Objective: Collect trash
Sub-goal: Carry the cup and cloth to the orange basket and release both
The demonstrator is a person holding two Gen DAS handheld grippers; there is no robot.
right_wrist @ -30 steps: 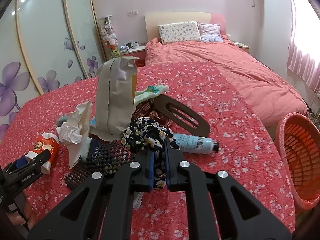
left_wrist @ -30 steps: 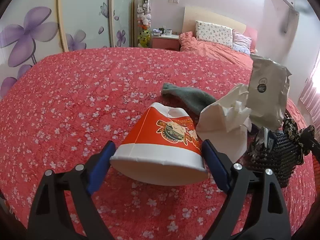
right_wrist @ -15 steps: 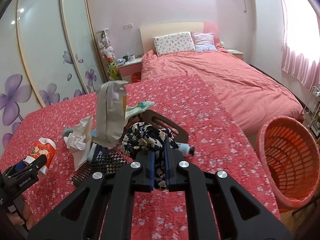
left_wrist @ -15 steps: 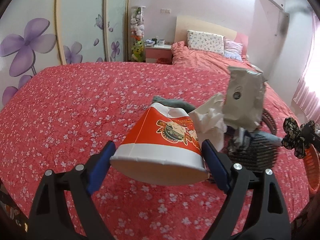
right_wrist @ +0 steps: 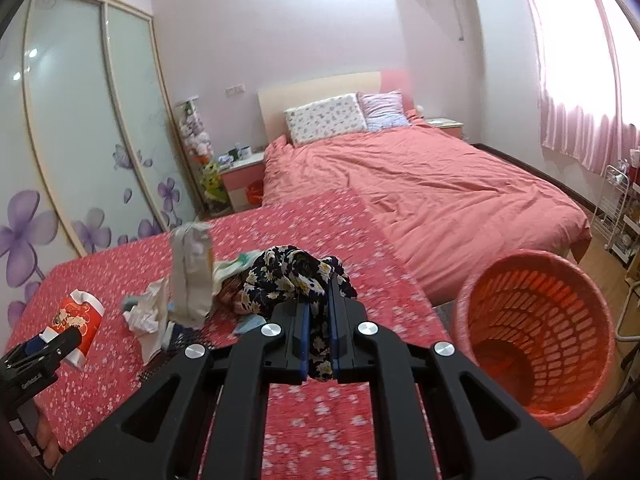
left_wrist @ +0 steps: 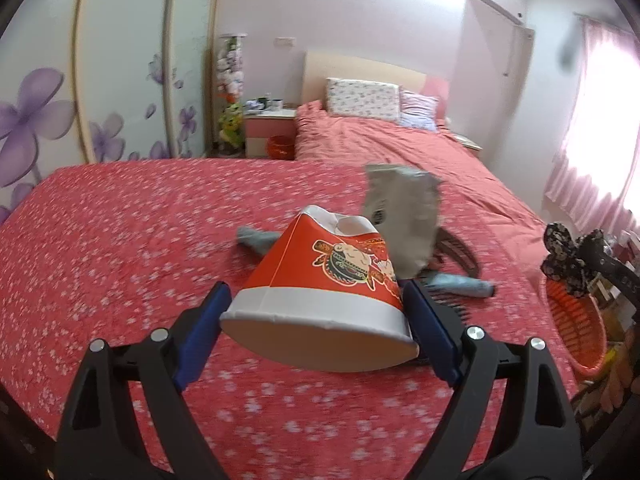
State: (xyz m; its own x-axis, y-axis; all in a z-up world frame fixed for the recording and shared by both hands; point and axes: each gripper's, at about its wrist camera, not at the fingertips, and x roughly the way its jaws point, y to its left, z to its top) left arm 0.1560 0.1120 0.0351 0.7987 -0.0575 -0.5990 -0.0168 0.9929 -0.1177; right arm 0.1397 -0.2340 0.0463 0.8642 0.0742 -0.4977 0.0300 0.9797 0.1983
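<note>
Left wrist view: looks forward and downward from just behind the left hand-held gripper [left_wrist: 316,320], close over the floral red cover [left_wrist: 120,240], facing the bed [left_wrist: 380,148].
Right wrist view: same slant from behind the right hand-held gripper [right_wrist: 319,344], facing the bed [right_wrist: 420,176], orange basket [right_wrist: 536,328] at right.
Shared: paper cup [left_wrist: 328,276] [right_wrist: 78,322], grey bag [left_wrist: 404,216] [right_wrist: 190,276], possibly the basket [left_wrist: 572,328], blurred.

cup [left_wrist: 320,280]: orange-red, white rim band, cartoon print | cloth [right_wrist: 298,276]: black, white-yellow flowers | basket [right_wrist: 536,332]: orange lattice | table cover [left_wrist: 120,240]: red, small white blossoms | bag [left_wrist: 404,220]: grey, round dark mark | pads [left_wrist: 200,332]: blue | wardrobe [right_wrist: 80,140]: pale glass, purple flowers | bedding [right_wrist: 440,184]: plain salmon-pink
</note>
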